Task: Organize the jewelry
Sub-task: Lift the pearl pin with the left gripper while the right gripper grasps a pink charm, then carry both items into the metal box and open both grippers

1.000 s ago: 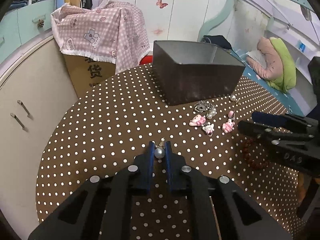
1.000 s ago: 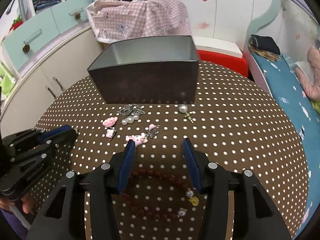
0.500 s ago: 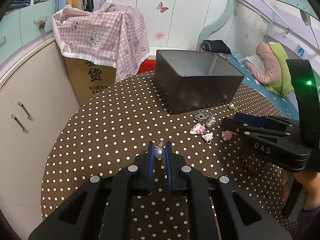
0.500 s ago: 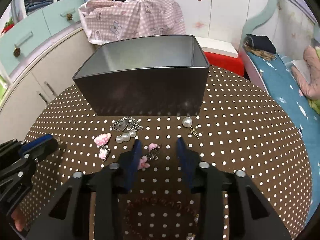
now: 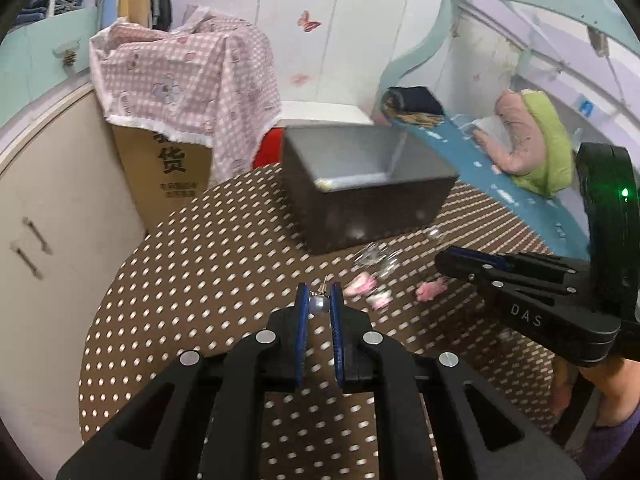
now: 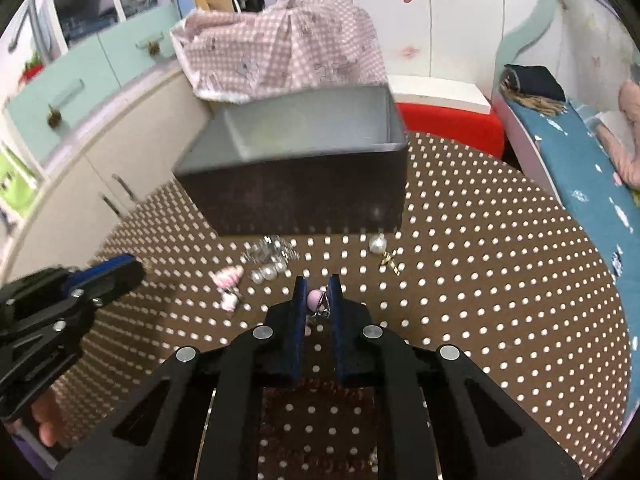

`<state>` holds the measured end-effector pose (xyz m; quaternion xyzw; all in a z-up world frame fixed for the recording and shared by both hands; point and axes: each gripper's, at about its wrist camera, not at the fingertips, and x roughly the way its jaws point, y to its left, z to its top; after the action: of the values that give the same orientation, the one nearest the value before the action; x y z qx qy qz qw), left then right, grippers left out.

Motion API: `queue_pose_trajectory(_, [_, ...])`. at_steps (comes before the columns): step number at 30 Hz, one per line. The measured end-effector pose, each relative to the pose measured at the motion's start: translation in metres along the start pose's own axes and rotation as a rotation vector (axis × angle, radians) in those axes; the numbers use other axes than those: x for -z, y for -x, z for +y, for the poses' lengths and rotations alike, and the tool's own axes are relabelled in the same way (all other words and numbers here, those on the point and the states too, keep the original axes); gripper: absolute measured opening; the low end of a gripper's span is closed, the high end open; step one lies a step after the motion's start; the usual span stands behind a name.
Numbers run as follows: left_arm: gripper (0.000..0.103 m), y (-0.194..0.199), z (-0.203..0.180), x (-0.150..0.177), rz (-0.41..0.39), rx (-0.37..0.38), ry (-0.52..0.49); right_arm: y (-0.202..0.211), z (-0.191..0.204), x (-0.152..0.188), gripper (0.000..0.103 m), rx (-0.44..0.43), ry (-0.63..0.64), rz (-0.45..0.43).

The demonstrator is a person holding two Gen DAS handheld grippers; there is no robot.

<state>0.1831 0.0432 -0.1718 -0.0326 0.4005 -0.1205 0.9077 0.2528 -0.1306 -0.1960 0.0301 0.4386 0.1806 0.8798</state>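
- The left gripper is closed tight on a pearl earring. The round pearl sits between the two blue pads, and a small gold hook pokes out above it.
- The left gripper is up above the round table, which has a brown cloth with white dots.
- The right gripper is almost closed on a pink charm. The pink bead and its thin metal clip are squeezed between the blue pads. I cannot tell if the charm is off the table or touching it.
- A dark box with a grey inside stands open at the far side of the table. It looks blurry in both views.
- More jewelry lies on the cloth just in front of the box, near the right gripper.
- There is a silver chain piece, and a row of three pearls just beside it.
- Two small pink and white charms lie to the left of the pearls.
- Another pearl earring with a gold hook lies close to the right corner of the box.
- A dark red bead bracelet lies under the right gripper, mostly hidden by it.
- Behind the table, a pink checked cloth covers a cardboard box.
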Motion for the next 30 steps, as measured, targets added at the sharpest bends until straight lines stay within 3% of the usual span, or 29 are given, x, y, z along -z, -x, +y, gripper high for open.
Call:
queue_pose_trajectory(7, [0.009,0.010,-0.013,-0.038,-0.028,0.105,-0.013,0.037,-0.006,-0.026,0.012,-0.031,-0.007,-0.075])
queue_pose_trajectory(13, [0.009,-0.003,-0.017,-0.085,-0.002,0.178,0.011,0.054,-0.008,-0.058,0.012,-0.040,-0.008,-0.129])
queue_pose_trajectory(21, [0.009,-0.044,-0.009,-0.114,0.097,0.194,0.087,0.034,-0.007,-0.092,0.012,-0.057,-0.023,-0.113])
queue_pose_trajectory(30, [0.009,-0.075,-0.004,-0.107,0.174,0.155,0.110,-0.004,-0.007,-0.092,0.012,-0.039,-0.031,-0.051])
